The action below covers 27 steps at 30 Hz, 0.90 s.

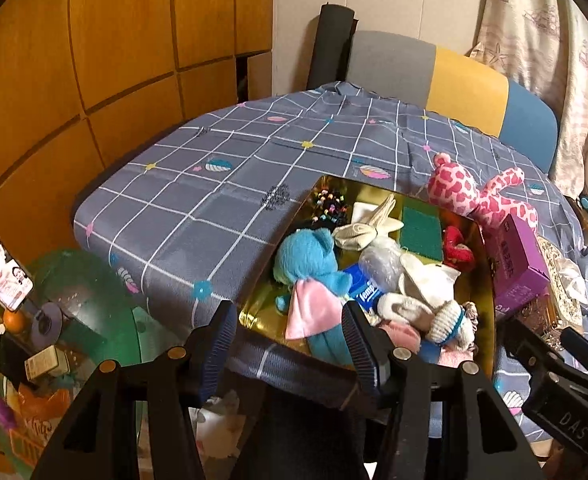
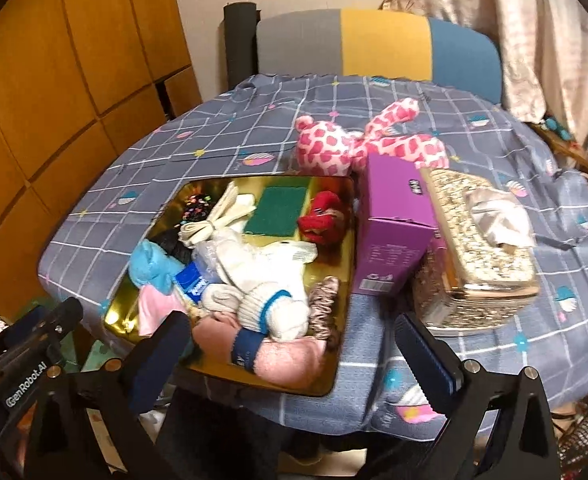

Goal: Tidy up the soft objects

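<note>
Both the left gripper (image 1: pixel 290 344) and right gripper (image 2: pixel 294 356) hover spread and empty above the gold tray (image 2: pixel 122 312), apparently choosing among its heaped soft toys.

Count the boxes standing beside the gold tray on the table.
2: a purple box right against the gold tray on its right side, and a glittery gold tissue box just beyond the purple one. More may be hidden behind them.
</note>
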Tool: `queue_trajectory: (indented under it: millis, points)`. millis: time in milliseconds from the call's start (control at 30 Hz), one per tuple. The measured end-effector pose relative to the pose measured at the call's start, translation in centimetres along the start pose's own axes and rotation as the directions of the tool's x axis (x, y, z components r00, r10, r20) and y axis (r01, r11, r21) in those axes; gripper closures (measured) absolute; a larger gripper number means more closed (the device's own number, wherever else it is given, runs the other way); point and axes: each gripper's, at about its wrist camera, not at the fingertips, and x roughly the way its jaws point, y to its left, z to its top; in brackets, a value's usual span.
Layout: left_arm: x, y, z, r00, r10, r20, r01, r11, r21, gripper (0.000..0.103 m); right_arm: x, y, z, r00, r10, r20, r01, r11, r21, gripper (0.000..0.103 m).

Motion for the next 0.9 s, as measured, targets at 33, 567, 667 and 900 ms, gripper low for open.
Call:
queue_trajectory:
  millis: [33,567,667,900]
  points:
    - [-0.1,0.0,-0.1,1.0,0.001,-0.003,-0.001,1.0,0.001,0.048,-0.2,0.0,-0.1,1.0,-0.011,0.005,0.011,1.0,-0.001,0.0]
    - [-0.8,-0.3,-1.6,1.0,0.009,-0.027,-0.008,1.0,0.029,0.048,-2.4,0.6,-1.6,0.994,-0.092,0.051,0.092,0.996,0.0,0.0]
    - [-0.8,-0.4,-1.7,0.999,0.01,-0.034,-0.009,0.999,0.037,0.048,-2.2,0.8,-1.8,0.994,-0.103,0.047,0.104,0.995,-0.006,0.0]
    - [-0.7,-0.6,-1.8,0.999,0.018,-0.034,-0.017,0.999,0.047,0.048,-1.8,0.8,-1.9,0.994,-0.107,0.036,0.107,0.994,0.002,0.0]
